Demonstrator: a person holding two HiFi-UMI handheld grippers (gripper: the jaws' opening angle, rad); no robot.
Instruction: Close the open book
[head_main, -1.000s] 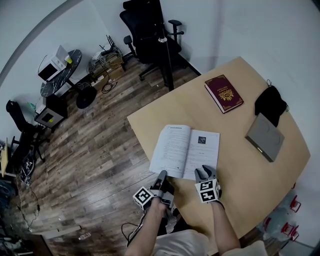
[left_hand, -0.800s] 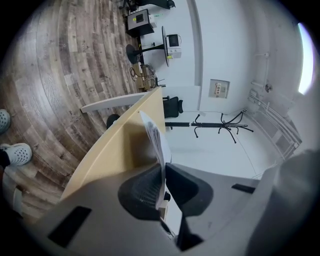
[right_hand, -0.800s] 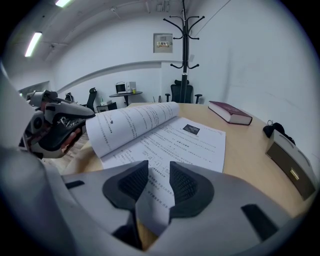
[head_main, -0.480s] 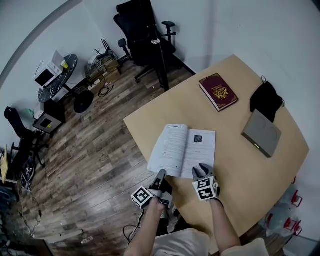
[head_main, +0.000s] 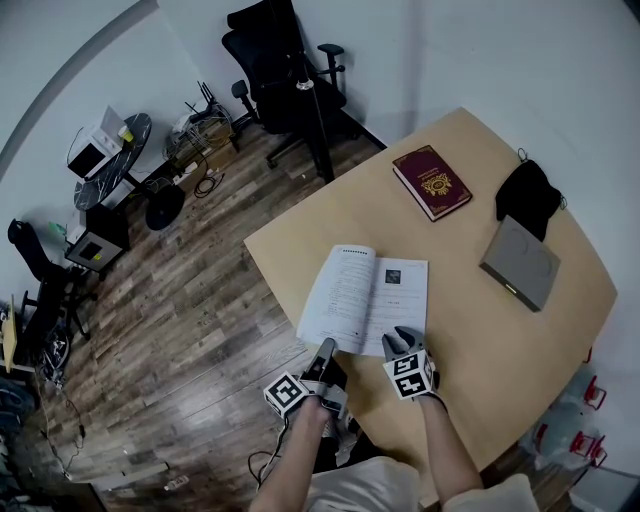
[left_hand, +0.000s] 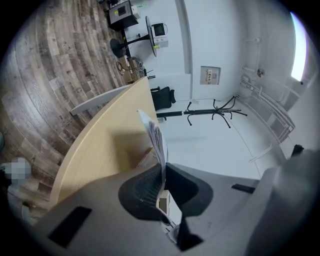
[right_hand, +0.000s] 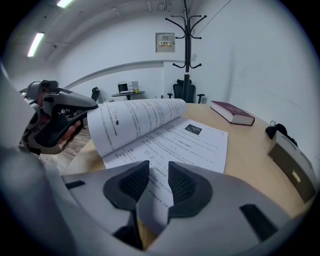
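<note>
The left gripper (head_main: 325, 347) (left_hand: 162, 167) is low, at the near edge of the surface (head_main: 470, 330). Its fingers (left_hand: 142, 192) are pressed almost together. They pinch the near edge of the left pages of the open book (head_main: 372, 295) (left_hand: 159, 137) (right_hand: 170, 135). These pages are lifted and bend up in a curve.

Just beside it is the right gripper (head_main: 403, 338) (right_hand: 158, 167). Its fingers (right_hand: 132, 182) are spread apart, though they have just been closing a little. The near edge of the book's right page shows in the gap between them, but the pads do not squeeze it. This page lies flat on the surface.

The open book starts right at both sets of fingers and reaches away from them. The left fingers are at its left half and the right fingers are at its right half.

Further out, past the right fingers and off to their right, lies a grey box (head_main: 520, 264). A black pouch (head_main: 529, 198) sits just behind it. A shut red book (head_main: 431, 183) (right_hand: 232, 112) lies well beyond the open book, near the far edge of the surface.

Far past the left fingers is the wood floor (head_main: 170, 300). A black office chair (head_main: 285, 70) stands there by the wall, and a black coat stand (right_hand: 185, 30) rises close to it.
</note>
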